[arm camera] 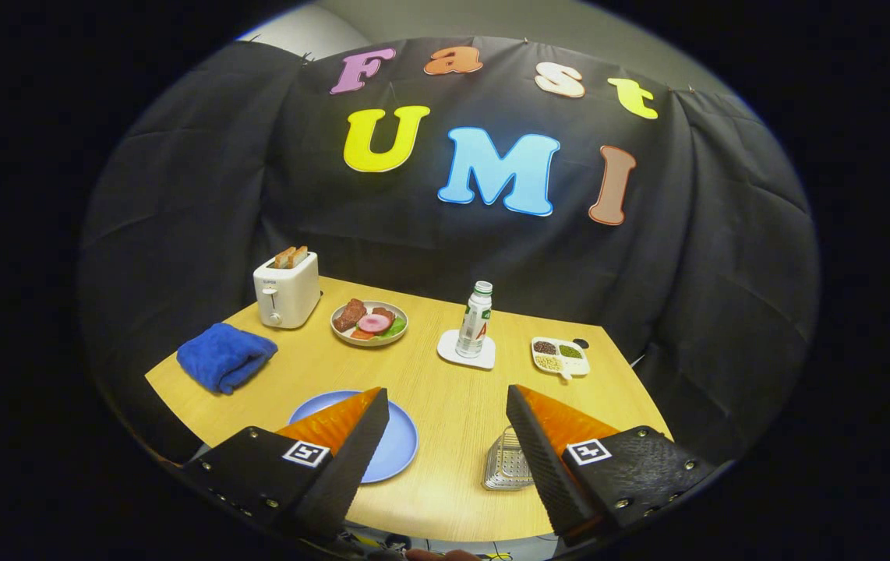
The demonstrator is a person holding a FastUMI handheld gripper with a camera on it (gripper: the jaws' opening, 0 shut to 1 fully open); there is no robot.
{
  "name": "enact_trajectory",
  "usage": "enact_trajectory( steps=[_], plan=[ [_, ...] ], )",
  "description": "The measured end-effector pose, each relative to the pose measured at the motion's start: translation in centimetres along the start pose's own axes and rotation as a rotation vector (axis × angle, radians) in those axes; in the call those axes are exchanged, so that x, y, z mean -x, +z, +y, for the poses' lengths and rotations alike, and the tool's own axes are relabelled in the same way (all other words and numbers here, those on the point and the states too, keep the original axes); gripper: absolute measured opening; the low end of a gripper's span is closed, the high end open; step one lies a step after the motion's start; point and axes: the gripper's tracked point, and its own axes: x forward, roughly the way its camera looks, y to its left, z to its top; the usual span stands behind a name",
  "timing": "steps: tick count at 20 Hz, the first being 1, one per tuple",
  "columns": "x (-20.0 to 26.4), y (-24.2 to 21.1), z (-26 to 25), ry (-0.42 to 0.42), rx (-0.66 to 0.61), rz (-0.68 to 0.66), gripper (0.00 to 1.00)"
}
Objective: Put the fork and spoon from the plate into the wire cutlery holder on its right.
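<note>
Surface [445, 467]: pale wood grain, matt. Plate [398, 448]: smooth, slight sheen. Cutlery holder [503, 467]: shiny metal wire. Towel [223, 357]: fluffy cloth. Toaster [285, 292]: glossy plastic. Gripper [447, 417], spread apart: ribbed pads

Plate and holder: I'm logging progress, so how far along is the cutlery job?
Done: nothing that shows; the visible part of the blue plate is bare, and the wire cutlery holder is too hidden to judge. In hand: nothing; the gripper is open above the table. Left: finding and moving the fork and spoon.
</note>
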Motion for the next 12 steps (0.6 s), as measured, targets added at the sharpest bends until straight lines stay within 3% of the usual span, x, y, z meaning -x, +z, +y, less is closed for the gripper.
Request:
enact_trajectory(
  steps=[6, 12],
  plan=[
    [-1.2, -0.8, 1.4, 0.022, 0.022, 0.02, 0.95],
    [-4.0, -7.3, 6.0, 0.148, 0.027, 0.27, 0.95]
  ],
)
